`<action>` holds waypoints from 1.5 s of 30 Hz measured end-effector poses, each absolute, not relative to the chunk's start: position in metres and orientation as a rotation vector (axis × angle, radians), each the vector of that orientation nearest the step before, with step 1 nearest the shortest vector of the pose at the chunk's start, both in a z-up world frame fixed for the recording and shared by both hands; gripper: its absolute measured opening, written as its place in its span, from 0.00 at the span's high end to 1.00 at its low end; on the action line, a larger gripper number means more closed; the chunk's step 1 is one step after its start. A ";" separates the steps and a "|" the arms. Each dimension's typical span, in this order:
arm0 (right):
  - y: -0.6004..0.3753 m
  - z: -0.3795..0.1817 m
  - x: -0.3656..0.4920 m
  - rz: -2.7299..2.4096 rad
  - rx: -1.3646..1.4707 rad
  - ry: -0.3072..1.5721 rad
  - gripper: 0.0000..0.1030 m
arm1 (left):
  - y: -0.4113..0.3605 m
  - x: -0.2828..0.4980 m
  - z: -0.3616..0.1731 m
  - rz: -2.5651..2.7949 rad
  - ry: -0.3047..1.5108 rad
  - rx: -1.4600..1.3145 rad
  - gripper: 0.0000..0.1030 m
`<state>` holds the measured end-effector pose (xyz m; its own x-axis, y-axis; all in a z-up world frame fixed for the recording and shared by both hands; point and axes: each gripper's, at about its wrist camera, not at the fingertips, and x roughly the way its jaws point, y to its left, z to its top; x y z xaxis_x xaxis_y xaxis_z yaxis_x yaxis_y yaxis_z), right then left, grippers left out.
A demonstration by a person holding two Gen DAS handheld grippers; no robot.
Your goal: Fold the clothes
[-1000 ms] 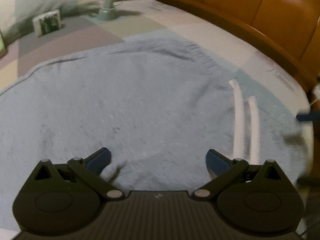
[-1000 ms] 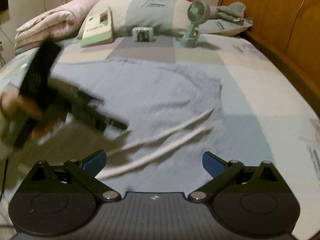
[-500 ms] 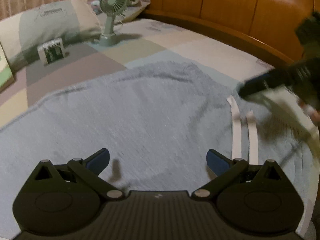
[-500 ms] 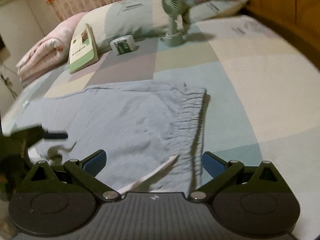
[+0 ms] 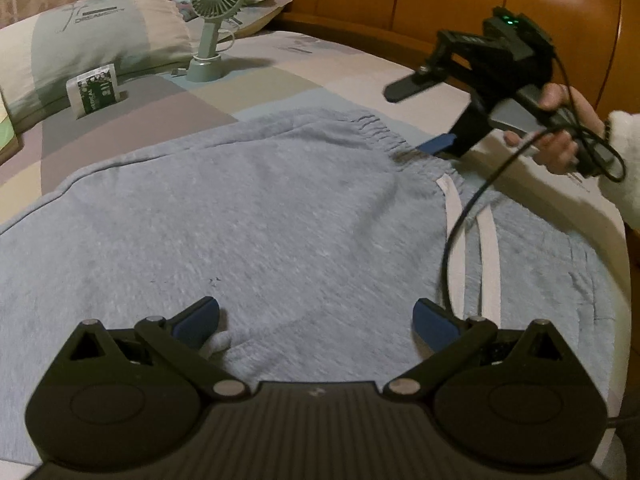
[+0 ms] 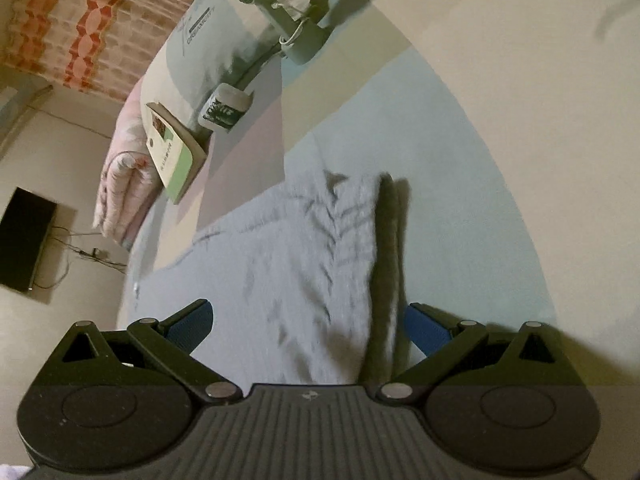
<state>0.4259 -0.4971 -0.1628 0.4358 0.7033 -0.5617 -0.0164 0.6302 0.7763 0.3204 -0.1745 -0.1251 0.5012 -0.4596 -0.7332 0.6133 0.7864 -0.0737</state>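
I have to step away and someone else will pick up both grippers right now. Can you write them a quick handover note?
Left gripper: open, low over the near edge of the grey sweatpants, holding nothing.
Right gripper: open, tilted, at the elastic waistband, jaws either side of its edge but not closed.
The sweatpants lie spread flat on the bed, white drawstrings loose on top.
Done: garment laid out. No fold visible.
Left: grip waistband and near edge, then fold. The fan stands clear, beyond the garment.
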 end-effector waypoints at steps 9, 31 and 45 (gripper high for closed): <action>-0.492 -0.170 0.461 0.579 0.801 0.991 0.00 | -0.169 0.321 -0.118 -0.630 0.796 0.206 0.01; -0.502 -0.195 0.489 0.719 0.756 0.961 0.58 | -0.142 0.330 -0.102 -0.595 0.750 0.108 0.01; -0.456 -0.170 0.473 0.596 0.369 0.884 0.83 | -0.150 0.337 -0.104 -0.581 0.783 0.205 0.01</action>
